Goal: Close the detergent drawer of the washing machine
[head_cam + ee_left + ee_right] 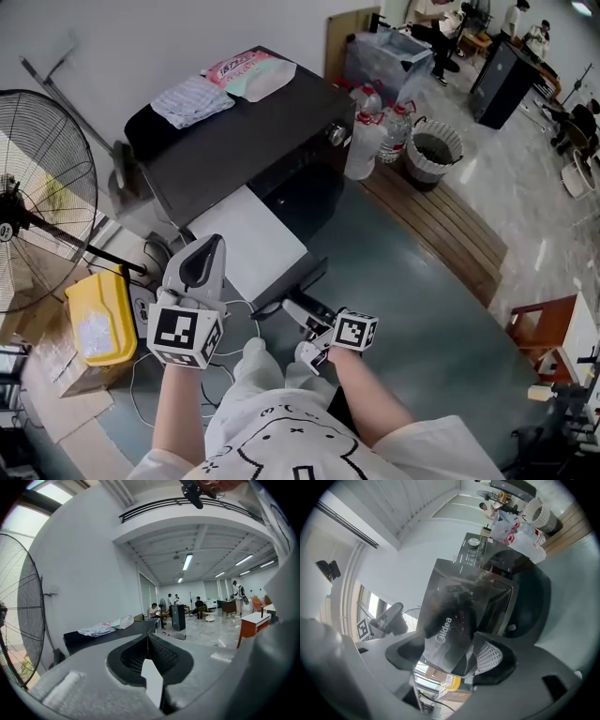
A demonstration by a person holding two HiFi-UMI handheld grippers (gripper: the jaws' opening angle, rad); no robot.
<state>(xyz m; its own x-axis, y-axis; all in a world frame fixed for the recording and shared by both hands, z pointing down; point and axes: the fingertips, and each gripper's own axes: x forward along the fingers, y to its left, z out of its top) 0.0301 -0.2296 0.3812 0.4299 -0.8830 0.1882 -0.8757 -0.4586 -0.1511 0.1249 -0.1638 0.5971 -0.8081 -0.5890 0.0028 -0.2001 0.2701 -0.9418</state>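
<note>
The black-topped washing machine (234, 141) fills the middle of the head view. A big standing fan (42, 187) is close on its left, and a low wooden platform (445, 225) runs along the floor on its right. A yellow bin (101, 323) and loose cables (155, 258) crowd the floor at the left, near the person's feet. A white mesh basket (433, 152) and water bottles (364, 141) stand by the machine's far corner, and folded cloths (192, 99) lie on its top.

The detergent drawer (289, 289) juts out from the front toward the person. To its right the grey floor (412, 291) lies open.

The right hand-held gripper (302, 319) has its jaws closed on the drawer's glossy front panel (450, 620). The left hand-held gripper (204, 248) is raised beside the drawer with its jaws pressed together, holding nothing.
</note>
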